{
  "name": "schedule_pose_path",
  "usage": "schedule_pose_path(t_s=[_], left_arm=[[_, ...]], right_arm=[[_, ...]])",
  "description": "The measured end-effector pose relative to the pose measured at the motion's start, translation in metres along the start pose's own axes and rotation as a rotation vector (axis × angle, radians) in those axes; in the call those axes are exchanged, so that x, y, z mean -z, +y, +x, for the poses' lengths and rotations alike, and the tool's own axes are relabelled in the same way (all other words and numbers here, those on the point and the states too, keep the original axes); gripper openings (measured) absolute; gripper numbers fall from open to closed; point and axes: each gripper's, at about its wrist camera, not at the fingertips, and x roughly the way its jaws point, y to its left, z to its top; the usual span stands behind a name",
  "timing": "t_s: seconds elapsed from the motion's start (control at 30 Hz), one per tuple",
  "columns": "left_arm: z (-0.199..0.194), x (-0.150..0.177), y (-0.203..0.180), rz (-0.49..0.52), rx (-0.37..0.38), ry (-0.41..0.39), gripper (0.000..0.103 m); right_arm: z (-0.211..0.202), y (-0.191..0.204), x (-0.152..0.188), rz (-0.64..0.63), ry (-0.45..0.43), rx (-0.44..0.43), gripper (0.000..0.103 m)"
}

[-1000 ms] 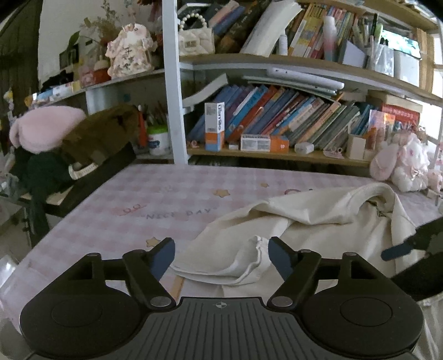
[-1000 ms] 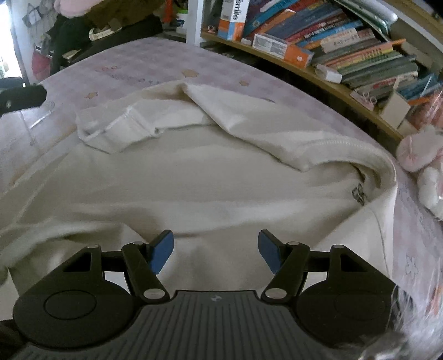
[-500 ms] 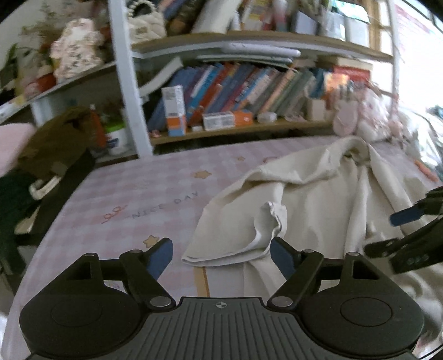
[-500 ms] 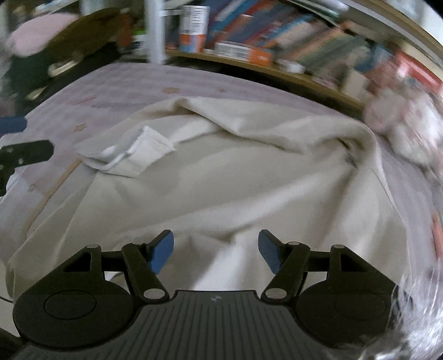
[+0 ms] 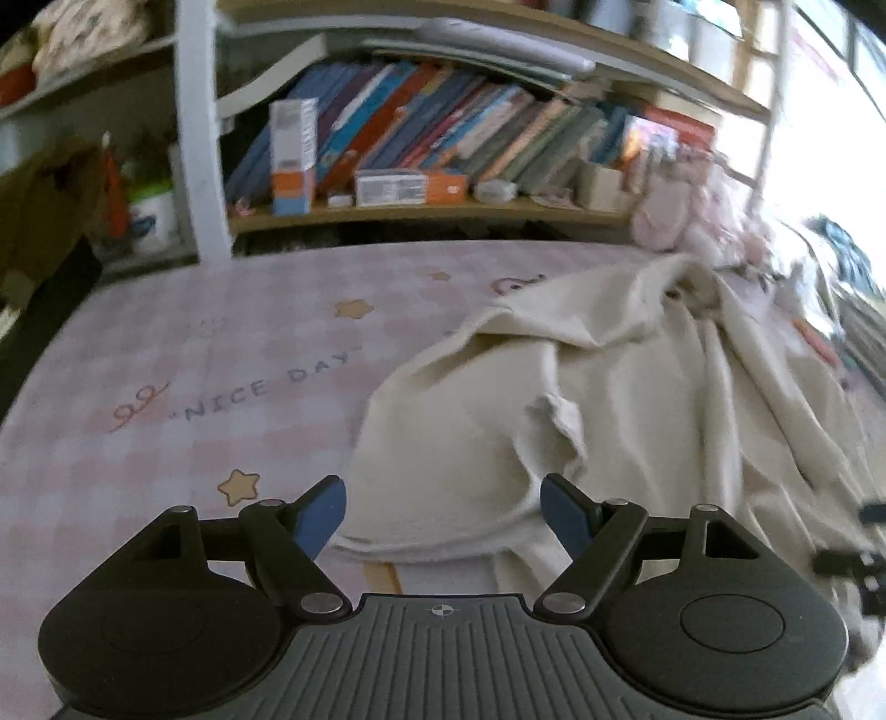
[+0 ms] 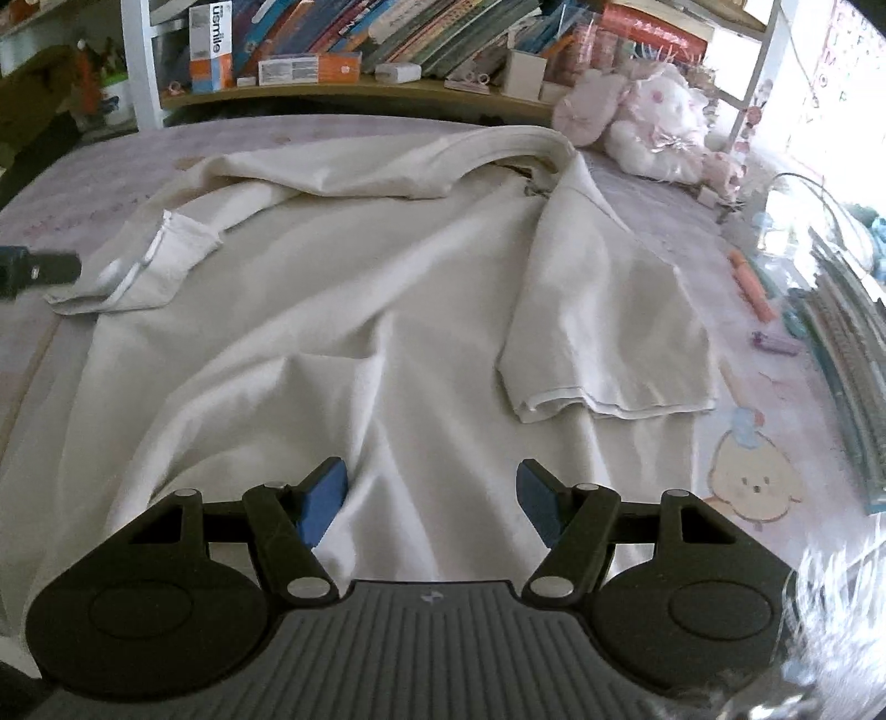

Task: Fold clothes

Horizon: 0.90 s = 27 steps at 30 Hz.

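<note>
Bookshelves back the pink sheet. My left gripper, spread, sits at the shirt sleeve's hem; right gripper, spread, over the body.

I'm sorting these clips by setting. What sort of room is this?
Probably a bedroom or study at home: a crowded wooden bookshelf, a pink-and-white plush toy, and a cream cotton shirt spread on a pink checked cartoon-print cover.
</note>
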Motion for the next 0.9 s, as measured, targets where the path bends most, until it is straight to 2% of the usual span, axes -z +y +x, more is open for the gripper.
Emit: schedule_pose_path(t_s=[0.13, 0.3, 0.4, 0.53, 0.6, 0.63, 0.7, 0.77, 0.9], left_arm=[[0.016, -0.005, 0.010, 0.000, -0.046, 0.025, 0.079], [0.034, -0.007, 0.019, -0.009, -0.085, 0.072, 0.073], [0.046, -0.008, 0.021, -0.013, -0.105, 0.107, 0.068], [0.053, -0.008, 0.021, -0.028, -0.127, 0.113, 0.063], [0.053, -0.008, 0.020, -0.041, -0.136, 0.102, 0.051], [0.053, -0.008, 0.021, -0.060, -0.145, 0.092, 0.037], [0.052, -0.006, 0.019, -0.085, -0.157, 0.074, 0.025], [0.050, -0.005, 0.015, -0.093, -0.143, 0.067, 0.000], [0.045, -0.005, 0.019, -0.112, -0.111, 0.047, 0.000]], right_arm=[[0.005, -0.009, 0.000, 0.034, 0.017, 0.018, 0.067], [0.000, -0.027, -0.011, 0.084, -0.035, 0.058, 0.067], [0.009, -0.035, -0.014, 0.111, -0.010, 0.069, 0.064], [0.016, -0.034, -0.012, 0.092, 0.023, 0.068, 0.064], [0.020, -0.034, -0.012, 0.079, 0.038, 0.076, 0.064], [0.022, -0.034, -0.012, 0.075, 0.047, 0.079, 0.064], [0.025, -0.033, -0.011, 0.075, 0.063, 0.078, 0.064], [0.027, -0.033, -0.010, 0.076, 0.079, 0.075, 0.064], [0.031, -0.034, -0.009, 0.095, 0.099, 0.068, 0.063]])
